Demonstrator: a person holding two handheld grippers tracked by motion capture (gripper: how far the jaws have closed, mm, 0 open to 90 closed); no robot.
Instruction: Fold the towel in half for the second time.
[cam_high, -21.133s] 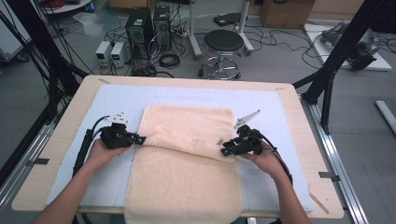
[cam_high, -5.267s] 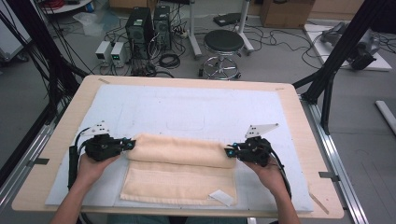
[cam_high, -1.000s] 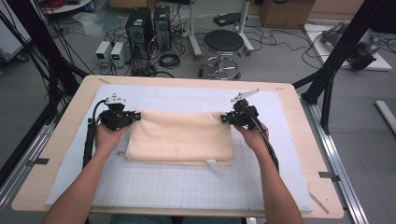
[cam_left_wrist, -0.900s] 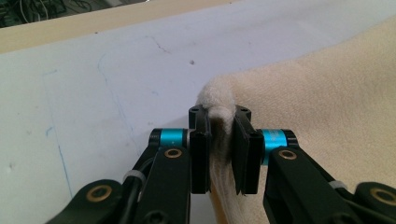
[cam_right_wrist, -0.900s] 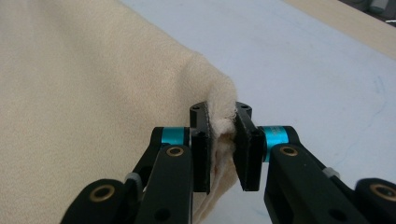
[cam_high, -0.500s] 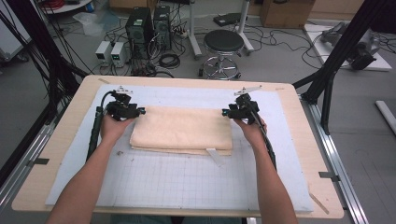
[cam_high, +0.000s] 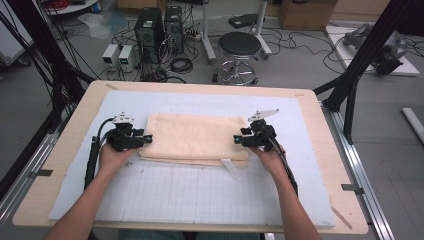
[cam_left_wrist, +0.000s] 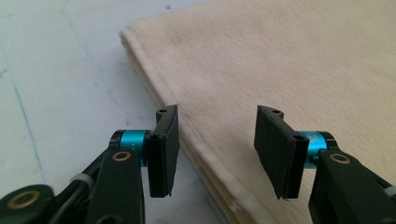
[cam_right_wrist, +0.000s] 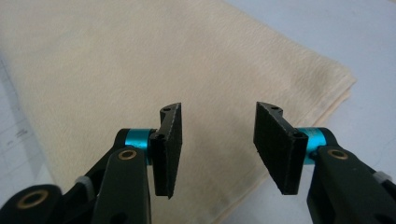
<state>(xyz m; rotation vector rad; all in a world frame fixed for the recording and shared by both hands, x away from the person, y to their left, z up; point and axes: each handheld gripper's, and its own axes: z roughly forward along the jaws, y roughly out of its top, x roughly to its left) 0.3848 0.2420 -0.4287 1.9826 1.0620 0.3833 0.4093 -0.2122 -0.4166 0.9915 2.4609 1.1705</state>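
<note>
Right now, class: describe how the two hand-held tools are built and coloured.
Both the left tool and right tool are black, with flat rectangular pads on turquoise collars and brass pivots. A grey plate tops the right one; black cables trail back. Forearms are bare.

Beyond the table (cam_high: 65, 150) with its pale gridded mat (cam_high: 200, 195), a black stool (cam_high: 240, 47), two computer towers (cam_high: 160, 25) and tangled cables (cam_high: 182, 64) occupy the floor.

The folded towel (cam_left_wrist: 289, 60) runs off the top and right edges in the left gripper view, its far part blurred; in the right gripper view it is cut at the top and left; the white tag's (cam_high: 229, 167) print is too small to read.
</note>
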